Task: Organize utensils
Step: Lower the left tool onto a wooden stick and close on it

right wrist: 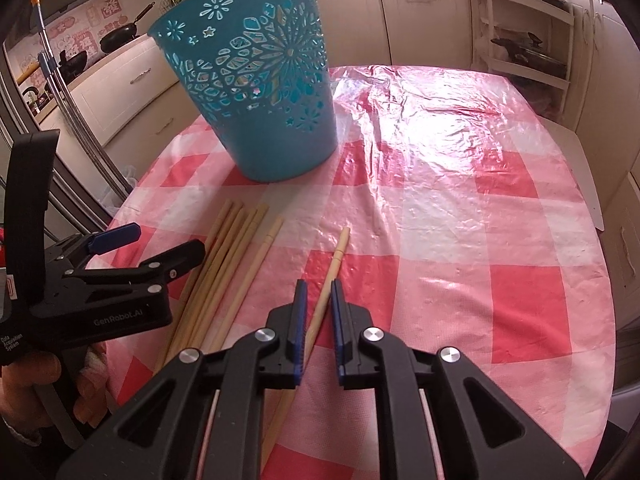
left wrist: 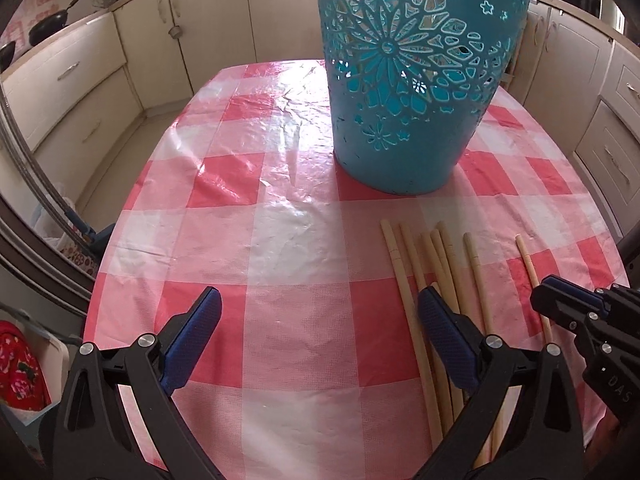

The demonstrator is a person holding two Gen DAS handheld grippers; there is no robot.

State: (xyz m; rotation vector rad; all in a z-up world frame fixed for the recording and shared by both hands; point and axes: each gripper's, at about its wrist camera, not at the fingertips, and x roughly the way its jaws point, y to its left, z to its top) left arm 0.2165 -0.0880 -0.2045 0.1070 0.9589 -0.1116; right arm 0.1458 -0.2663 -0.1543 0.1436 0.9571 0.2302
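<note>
You are pinching the lone chopstick in the right hand-held gripper for the basket, while the left hand-held gripper is hovering spread beside the bundle.

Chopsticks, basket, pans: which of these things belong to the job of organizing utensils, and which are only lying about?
Belong to the job:
- single chopstick between the right gripper jaws
- bundle of chopsticks
- teal basket
- left gripper, open

Just lying about:
- pans on the counter
- checked tablecloth
- shelf rack
</note>
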